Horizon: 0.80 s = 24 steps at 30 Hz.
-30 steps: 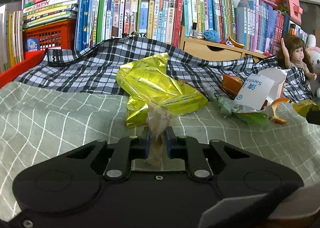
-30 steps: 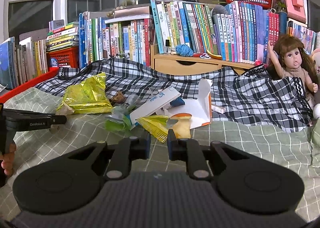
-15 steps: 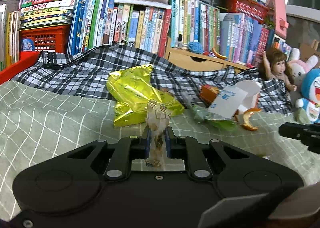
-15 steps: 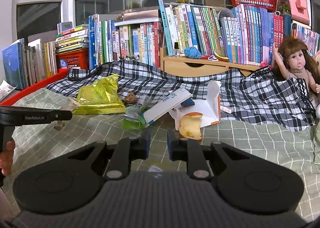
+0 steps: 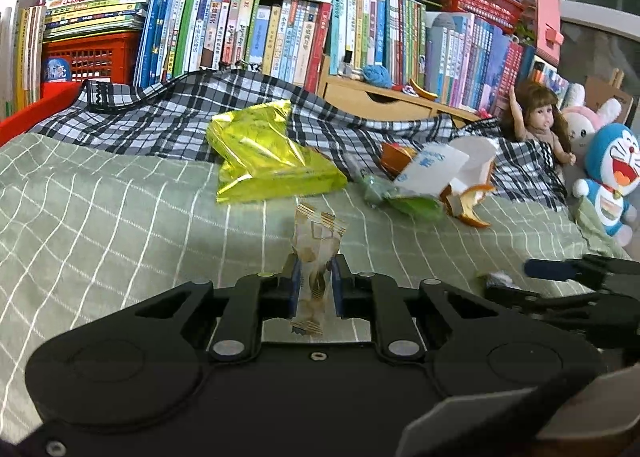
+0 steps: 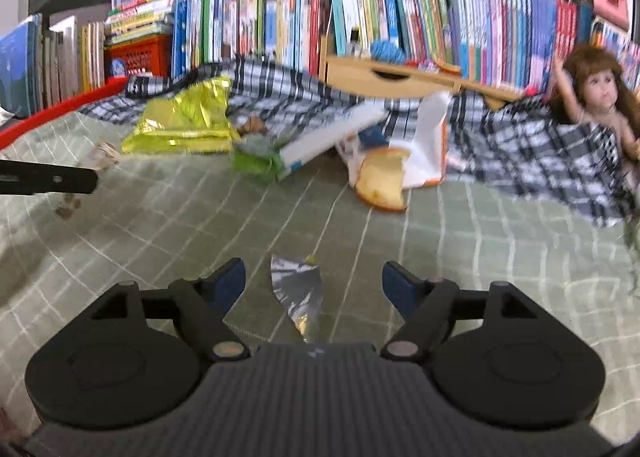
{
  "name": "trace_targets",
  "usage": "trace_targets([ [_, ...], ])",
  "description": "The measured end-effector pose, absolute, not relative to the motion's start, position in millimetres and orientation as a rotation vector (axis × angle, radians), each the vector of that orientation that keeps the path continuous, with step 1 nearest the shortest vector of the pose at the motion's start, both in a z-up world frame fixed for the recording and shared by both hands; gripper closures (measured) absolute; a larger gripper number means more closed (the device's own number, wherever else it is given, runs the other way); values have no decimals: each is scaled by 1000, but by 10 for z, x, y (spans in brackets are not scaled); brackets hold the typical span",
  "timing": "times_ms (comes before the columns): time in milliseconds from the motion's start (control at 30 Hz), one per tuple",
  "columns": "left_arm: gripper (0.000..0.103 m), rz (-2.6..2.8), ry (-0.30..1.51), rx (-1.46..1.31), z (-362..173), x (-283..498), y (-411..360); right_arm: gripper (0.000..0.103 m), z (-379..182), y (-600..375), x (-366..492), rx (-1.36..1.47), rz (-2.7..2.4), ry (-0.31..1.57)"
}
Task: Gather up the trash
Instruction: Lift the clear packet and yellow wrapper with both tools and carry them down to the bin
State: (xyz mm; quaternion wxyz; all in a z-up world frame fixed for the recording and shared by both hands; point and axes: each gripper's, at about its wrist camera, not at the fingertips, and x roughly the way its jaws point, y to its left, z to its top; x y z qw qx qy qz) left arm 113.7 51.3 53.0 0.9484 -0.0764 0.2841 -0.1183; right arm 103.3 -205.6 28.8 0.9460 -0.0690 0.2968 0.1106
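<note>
My right gripper (image 6: pixel 312 283) had just spread wide over the foil scrap (image 6: pixel 298 291) at lower centre, ready to grab; left gripper (image 5: pixel 316 283) kept pinching the candy wrapper (image 5: pixel 318 245).

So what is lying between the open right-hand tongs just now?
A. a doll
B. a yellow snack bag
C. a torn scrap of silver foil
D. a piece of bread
C: the right tongs stand wide open around a silver foil scrap on the green checked cover.
</note>
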Motion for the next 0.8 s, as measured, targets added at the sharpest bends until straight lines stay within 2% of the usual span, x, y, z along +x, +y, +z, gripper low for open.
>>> trace_targets([
  [67, 87, -242, 583, -156, 517, 1087, 504, 32, 304, -2055, 1003, -141, 219, 575],
  [100, 87, -246, 586, -160, 514, 1065, 504, 48, 284, -2063, 1030, -132, 229, 599],
  [200, 87, -257, 581, -166, 526, 1001, 503, 70, 242, -2115, 1089, -104, 245, 650],
  [433, 87, -281, 546, -173, 521, 785, 494, 76, 257, -2233, 1085, -29, 278, 645],
  [667, 87, -299, 564, -188, 484, 522, 521, 76, 410, -2341, 776, 55, 301, 585],
  [800, 87, -338, 558, -226, 553, 312, 583, 76, 453, -2351, 581, 141, 420, 624],
])
